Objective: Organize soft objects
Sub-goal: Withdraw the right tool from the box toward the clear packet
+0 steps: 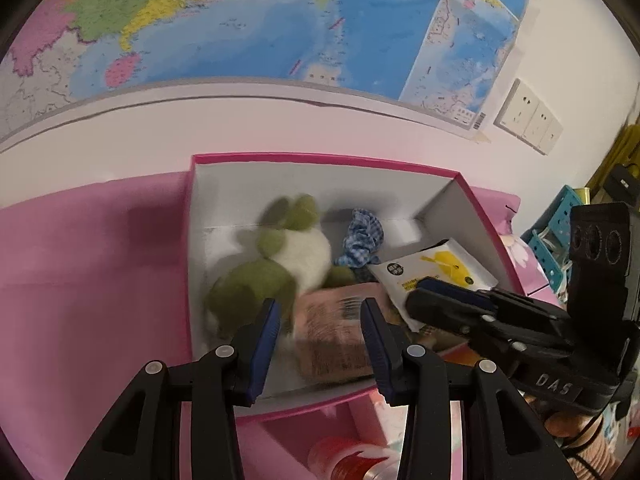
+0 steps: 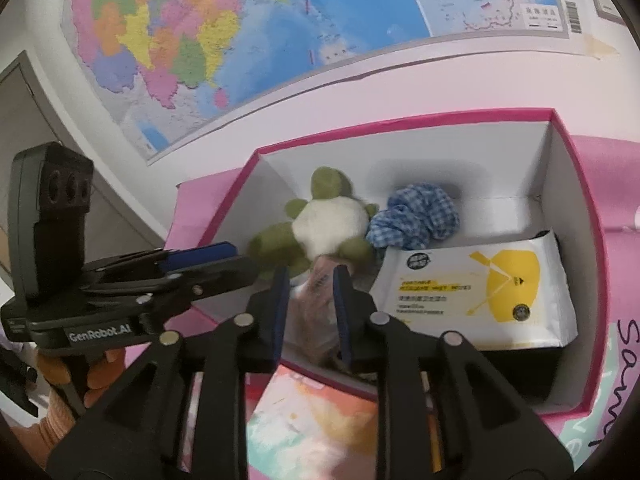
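A pink-rimmed white box (image 1: 192,216) (image 2: 560,184) holds a green and white plush turtle (image 1: 280,256) (image 2: 328,224), a blue checked scrunchie (image 1: 362,240) (image 2: 416,216), a white and yellow wet-wipe pack (image 1: 436,268) (image 2: 476,292) and a pinkish tissue pack (image 1: 340,328) (image 2: 316,300). My left gripper (image 1: 320,320) is open above the tissue pack and empty. My right gripper (image 2: 310,284) is shut on the tissue pack's end, holding it inside the box.
The box stands on a pink cloth (image 1: 92,272) against a white wall with a large map (image 1: 240,20). A wall socket (image 1: 528,116) is at the right. A red-capped item (image 1: 352,456) and colourful packaging (image 2: 316,420) lie near the box's front.
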A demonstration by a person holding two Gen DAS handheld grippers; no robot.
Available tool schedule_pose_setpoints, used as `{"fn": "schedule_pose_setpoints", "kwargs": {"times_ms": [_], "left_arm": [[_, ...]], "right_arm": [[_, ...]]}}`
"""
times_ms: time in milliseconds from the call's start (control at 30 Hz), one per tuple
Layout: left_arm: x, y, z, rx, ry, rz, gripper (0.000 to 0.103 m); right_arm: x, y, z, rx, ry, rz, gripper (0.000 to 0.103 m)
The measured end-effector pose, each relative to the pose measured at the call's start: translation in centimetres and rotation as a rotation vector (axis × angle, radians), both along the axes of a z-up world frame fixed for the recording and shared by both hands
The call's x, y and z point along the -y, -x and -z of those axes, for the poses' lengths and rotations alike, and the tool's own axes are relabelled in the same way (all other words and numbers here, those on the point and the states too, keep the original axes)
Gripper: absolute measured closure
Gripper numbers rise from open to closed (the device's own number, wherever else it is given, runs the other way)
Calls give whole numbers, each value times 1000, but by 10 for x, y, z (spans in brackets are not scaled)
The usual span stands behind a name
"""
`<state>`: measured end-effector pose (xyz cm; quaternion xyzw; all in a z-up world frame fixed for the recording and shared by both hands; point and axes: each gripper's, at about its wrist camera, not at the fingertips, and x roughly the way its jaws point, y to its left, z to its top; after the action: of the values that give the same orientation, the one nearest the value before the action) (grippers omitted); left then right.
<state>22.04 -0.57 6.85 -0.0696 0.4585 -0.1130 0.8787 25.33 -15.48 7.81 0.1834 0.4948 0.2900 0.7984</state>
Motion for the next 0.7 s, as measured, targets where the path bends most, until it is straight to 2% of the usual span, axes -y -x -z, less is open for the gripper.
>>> {"fn": "schedule_pose_setpoints", "kwargs": {"times_ms": [200,400,567,700], "left_arm": [[-14,31,-13,71,20,-7,61],[-27,71,-24,128,40,8,60],[-26,99,-19,122,66,24,59],[-17,124,-7,89,90,69,59]], "right_arm": [[19,24,-15,35,-27,3,78],[24,60,-35,71,-58,-60,75],[17,98,-38,62,-84,-163,70],[18,128,-32,44,-27,-206,70]]}}
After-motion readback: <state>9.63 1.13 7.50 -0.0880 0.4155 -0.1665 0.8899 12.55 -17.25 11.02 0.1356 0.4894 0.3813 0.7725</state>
